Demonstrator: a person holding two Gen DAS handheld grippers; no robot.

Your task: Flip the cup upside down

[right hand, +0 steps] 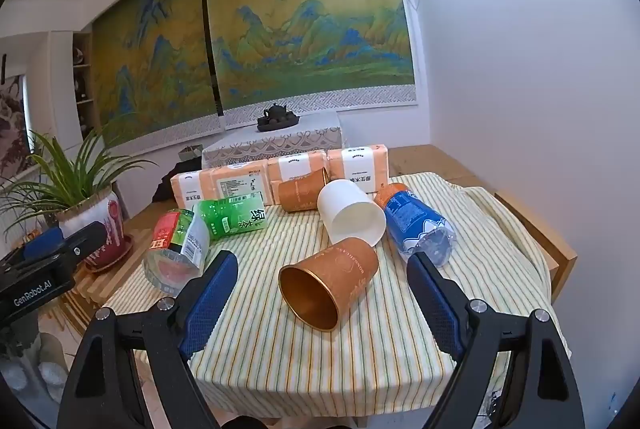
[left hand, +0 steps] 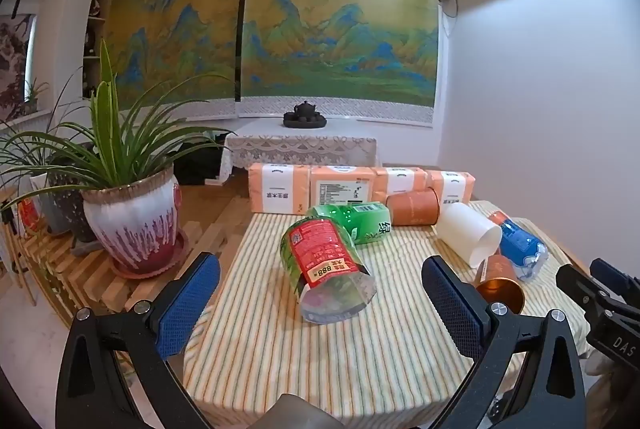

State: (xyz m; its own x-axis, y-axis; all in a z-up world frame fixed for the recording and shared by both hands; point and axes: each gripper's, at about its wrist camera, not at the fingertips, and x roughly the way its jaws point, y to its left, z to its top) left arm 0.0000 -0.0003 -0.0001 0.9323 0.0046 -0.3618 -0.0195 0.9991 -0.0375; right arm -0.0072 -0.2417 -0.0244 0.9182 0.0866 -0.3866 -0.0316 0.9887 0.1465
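Copper-orange cup (right hand: 330,281) lies on its side on my striped tabletop (right hand: 280,357), at twelve o'clock between my right tongs (right hand: 322,293), spread wide, empty. Left tongs (left hand: 320,303) gape wide too, holding nothing.

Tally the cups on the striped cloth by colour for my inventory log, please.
Orange cups: 2, near one, far one
White cups: 1
Green cups: 1
Red-and-green label cups: 1
Blue label cups: 1
Total: 6, all lying on their sides.

Cup (right hand: 330,279) on table (right hand: 280,361) front; packs (right hand: 360,165) behind; plant (left hand: 132,213) left.
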